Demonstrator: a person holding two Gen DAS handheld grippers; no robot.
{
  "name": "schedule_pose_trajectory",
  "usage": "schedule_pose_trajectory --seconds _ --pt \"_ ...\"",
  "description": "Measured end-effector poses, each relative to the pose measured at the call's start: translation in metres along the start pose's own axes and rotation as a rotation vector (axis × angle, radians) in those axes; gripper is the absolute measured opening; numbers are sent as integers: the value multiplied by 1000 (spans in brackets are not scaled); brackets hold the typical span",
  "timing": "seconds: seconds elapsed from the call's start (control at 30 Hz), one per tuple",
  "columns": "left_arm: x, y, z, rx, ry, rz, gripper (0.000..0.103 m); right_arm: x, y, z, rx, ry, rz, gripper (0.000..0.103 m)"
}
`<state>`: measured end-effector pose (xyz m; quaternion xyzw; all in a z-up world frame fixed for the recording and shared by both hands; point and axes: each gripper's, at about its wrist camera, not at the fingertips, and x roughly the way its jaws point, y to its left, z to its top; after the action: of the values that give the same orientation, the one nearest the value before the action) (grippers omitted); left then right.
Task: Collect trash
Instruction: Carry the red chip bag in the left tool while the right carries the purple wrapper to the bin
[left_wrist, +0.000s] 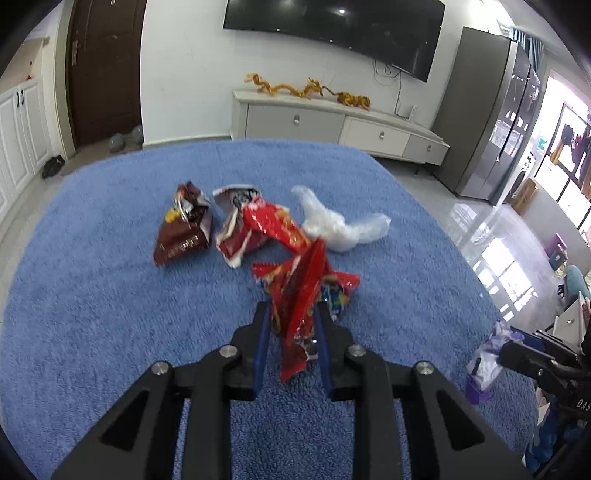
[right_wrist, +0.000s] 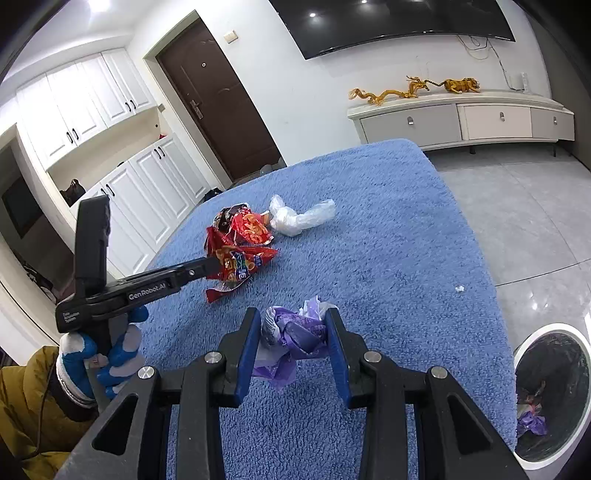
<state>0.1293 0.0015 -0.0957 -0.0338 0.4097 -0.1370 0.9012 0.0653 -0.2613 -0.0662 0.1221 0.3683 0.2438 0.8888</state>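
Note:
My left gripper (left_wrist: 292, 308) is shut on a crumpled red snack wrapper (left_wrist: 299, 291), which stands upright between its blue pads just above the blue fuzzy cover (left_wrist: 110, 295). In the right wrist view this gripper (right_wrist: 212, 266) comes in from the left with the red wrapper (right_wrist: 240, 264) at its tip. My right gripper (right_wrist: 291, 317) is shut on a crumpled purple wrapper (right_wrist: 295, 332) nearer the front. Farther back lie a brown snack bag (left_wrist: 183, 229), a torn red and white bag (left_wrist: 243, 221) and a clear plastic bag (left_wrist: 343, 225).
A round bin (right_wrist: 554, 326) with a white rim and dark liner stands on the tiled floor at the lower right, with purple trash inside. A gloved hand (right_wrist: 122, 354) holds the left gripper. A low TV cabinet (left_wrist: 332, 125) lines the far wall, beyond the cover's far edge.

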Motion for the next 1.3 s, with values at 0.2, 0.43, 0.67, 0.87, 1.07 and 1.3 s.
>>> schedule_pose_trajectory --seconds 0.2,0.43,0.67,0.87,1.07,1.3 --pt "14 -10 5 45 17 10 31 4 -1 1 -6 12 -5 34" --pt "34 -19 11 62 56 1 8 8 -4 2 -4 19 -8 34" --pt "32 -24 19 54 31 -10 6 11 -5 2 -2 23 -13 34" --pt "15 -30 21 56 -6 -27 6 7 -5 1 3 6 -14 34" --pt "-1 -51 29 85 -42 -44 6 -10 -8 3 21 -45 -16 34" --pt "-2 -99 36 162 -49 -66 6 -45 -29 2 59 -122 -56 34"
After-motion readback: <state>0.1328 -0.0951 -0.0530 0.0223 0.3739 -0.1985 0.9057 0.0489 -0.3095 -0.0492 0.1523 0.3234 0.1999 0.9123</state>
